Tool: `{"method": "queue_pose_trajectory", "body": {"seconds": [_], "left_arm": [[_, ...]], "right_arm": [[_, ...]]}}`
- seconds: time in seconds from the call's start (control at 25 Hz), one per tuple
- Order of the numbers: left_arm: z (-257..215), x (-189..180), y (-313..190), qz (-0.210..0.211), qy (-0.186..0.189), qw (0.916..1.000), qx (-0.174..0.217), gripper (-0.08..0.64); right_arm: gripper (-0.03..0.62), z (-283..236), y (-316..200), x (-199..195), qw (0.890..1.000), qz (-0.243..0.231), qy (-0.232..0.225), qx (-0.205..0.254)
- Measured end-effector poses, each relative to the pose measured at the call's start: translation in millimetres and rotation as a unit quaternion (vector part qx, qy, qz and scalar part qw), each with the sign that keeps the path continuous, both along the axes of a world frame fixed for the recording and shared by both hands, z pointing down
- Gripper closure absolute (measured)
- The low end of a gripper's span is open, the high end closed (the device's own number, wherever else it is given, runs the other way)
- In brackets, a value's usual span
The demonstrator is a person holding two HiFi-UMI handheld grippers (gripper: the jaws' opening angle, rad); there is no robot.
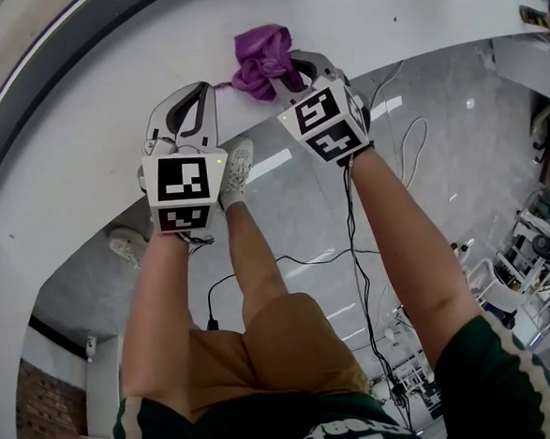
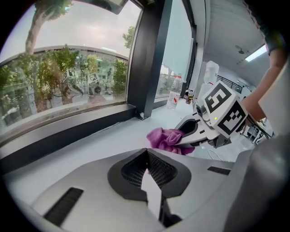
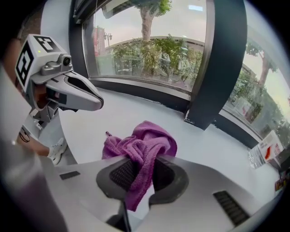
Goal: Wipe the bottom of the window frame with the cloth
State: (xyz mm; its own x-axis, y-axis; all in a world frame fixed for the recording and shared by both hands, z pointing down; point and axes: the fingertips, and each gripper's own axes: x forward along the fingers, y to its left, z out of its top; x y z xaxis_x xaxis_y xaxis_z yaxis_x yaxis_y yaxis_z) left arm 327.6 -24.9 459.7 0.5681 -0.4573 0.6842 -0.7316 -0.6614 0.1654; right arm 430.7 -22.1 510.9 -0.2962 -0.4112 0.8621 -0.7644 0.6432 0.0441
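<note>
Right hand-held gripper clamps a purple cloth on the open white sill; left hand-held gripper closed, empty, alongside.

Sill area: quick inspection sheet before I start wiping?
Surface: white curved sill.
Job's things: purple cloth bunched on sill; dark frame bottom beyond it.
Clutter: bottle far along sill.
Grippers: right gripper shut on cloth; left gripper shut, empty.
Cables: black cable hangs from right gripper toward floor.
Surroundings: glossy floor below; trees outside.
</note>
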Motion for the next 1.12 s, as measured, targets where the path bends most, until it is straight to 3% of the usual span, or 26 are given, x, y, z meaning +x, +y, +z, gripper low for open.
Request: {"method": "queue_pose_trajectory", "body": {"seconds": [0.44, 0.72, 1.12], "left_arm": [[-1, -48, 16, -0.031, 0.013, 0.9994, -0.002, 0.552], [-3, -99, 21, -0.070, 0.018, 0.9974, -0.008, 0.552], [-1, -172, 25, -0.095, 0.014, 0.9954, -0.006, 0.552]], "right_arm": [[0.515, 3, 5, -46, 1.000, -0.002, 0.018, -0.007], [0.515, 4, 7, -82, 1.000, -0.011, 0.024, -0.003], [0.515, 1, 16, -170, 0.999, -0.035, 0.011, 0.007]]}}
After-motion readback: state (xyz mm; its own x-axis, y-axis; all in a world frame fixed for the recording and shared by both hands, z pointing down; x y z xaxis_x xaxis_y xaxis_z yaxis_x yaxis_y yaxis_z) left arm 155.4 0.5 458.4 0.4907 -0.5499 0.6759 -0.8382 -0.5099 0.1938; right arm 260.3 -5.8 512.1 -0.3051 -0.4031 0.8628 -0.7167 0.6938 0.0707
